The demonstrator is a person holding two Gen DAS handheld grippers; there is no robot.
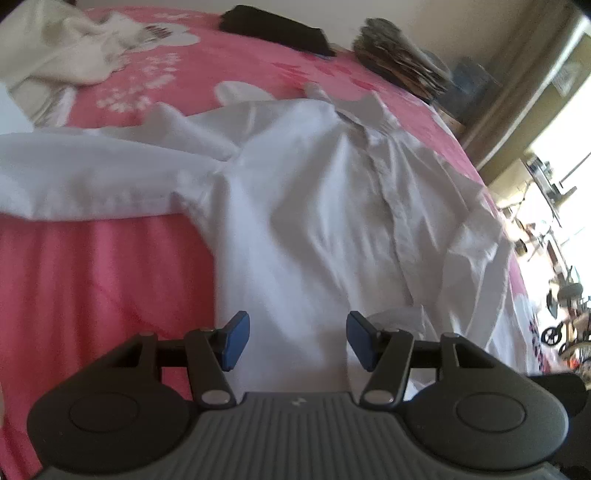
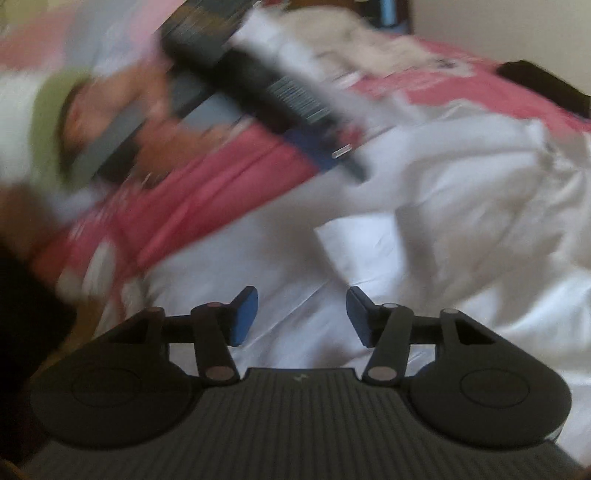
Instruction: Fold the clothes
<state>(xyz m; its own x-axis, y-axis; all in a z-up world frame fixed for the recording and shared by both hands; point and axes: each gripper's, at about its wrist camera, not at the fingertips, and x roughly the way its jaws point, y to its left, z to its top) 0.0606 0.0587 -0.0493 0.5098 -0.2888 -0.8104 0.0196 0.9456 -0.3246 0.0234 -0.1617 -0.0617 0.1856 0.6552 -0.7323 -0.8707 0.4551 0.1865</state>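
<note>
A white collared shirt [image 1: 314,192] lies spread on the pink bed sheet [image 1: 92,277], collar [image 1: 369,110] at the far end and one sleeve [image 1: 92,173] stretched out to the left. My left gripper [image 1: 298,321] hovers open over the shirt's lower body with nothing between its blue pads. In the blurred right wrist view, my right gripper [image 2: 303,299] is also open above the white shirt [image 2: 461,206], holding nothing. Further up in that view is the left gripper's dark body [image 2: 258,81], held by a hand [image 2: 122,122] in a green cuff.
A crumpled cream garment [image 1: 62,48] lies at the far left of the bed. A black folded item [image 1: 273,29] and a stack of patterned fabric [image 1: 399,55] sit along the far edge. The bed's right edge drops toward a bright doorway [image 1: 554,184].
</note>
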